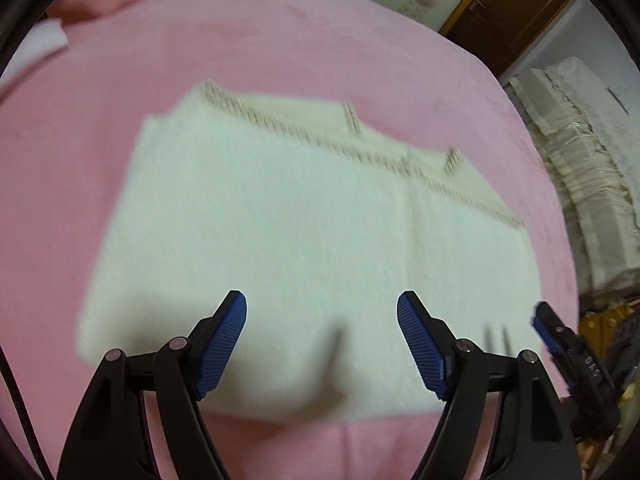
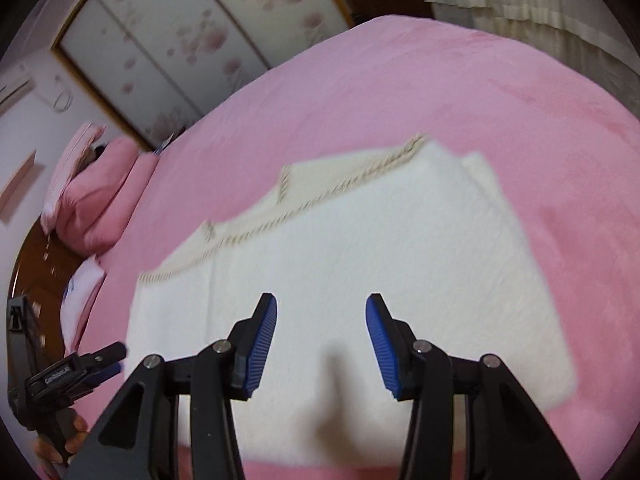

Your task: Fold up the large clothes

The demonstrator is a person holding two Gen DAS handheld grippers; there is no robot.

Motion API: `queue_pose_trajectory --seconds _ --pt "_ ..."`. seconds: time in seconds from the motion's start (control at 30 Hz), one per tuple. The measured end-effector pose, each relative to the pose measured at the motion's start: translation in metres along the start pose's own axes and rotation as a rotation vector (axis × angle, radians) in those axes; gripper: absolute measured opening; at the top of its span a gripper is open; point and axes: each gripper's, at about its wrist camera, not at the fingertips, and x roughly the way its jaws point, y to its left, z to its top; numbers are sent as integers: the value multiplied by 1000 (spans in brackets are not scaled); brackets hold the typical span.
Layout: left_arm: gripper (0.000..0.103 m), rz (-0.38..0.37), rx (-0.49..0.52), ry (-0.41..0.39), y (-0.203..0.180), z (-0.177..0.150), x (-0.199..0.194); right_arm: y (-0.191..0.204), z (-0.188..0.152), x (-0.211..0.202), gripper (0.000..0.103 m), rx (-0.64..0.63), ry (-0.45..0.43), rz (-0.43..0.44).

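White sweater [image 1: 280, 240] already lies folded on the pink bed [image 1: 320, 40]; left gripper [image 1: 322, 344] wide, right gripper [image 2: 321, 346] narrower, both empty — maybe one fold left.

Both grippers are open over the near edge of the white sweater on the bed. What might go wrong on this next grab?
1. The left gripper and right gripper hang open above the sweater; a deep pinch may catch the pink bedspread too.
2. The sweater is already folded, so a shallow pinch may lift only the top layer.
3. Uneven lifting could skew the rope-trimmed far edge.
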Motion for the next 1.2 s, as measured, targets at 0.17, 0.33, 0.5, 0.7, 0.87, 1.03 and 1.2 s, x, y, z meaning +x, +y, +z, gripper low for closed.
queue_pose_trajectory --seconds 0.17,0.33,0.5,0.7,0.87,1.03,1.2 --pt "51 -40 -8 85 1 -44 14 25 -52 21 22 -20 136 117" --pt "17 -105 -2 151 0 -69 41 51 -103 42 2 34 231 253" --pt "9 -81 -9 211 4 -69 71 56 -122 64 0 35 286 251" --pt "4 1 70 169 40 -47 59 19 -92 45 0 -67 285 250" --pt "1 112 27 123 105 -35 43 -101 -58 0 0 41 186 -44" --pt "1 152 -28 85 107 -38 38 -114 -47 -22 0 78 151 -230" --pt "6 -129 42 96 36 -52 38 -27 -63 -11 0 27 137 19"
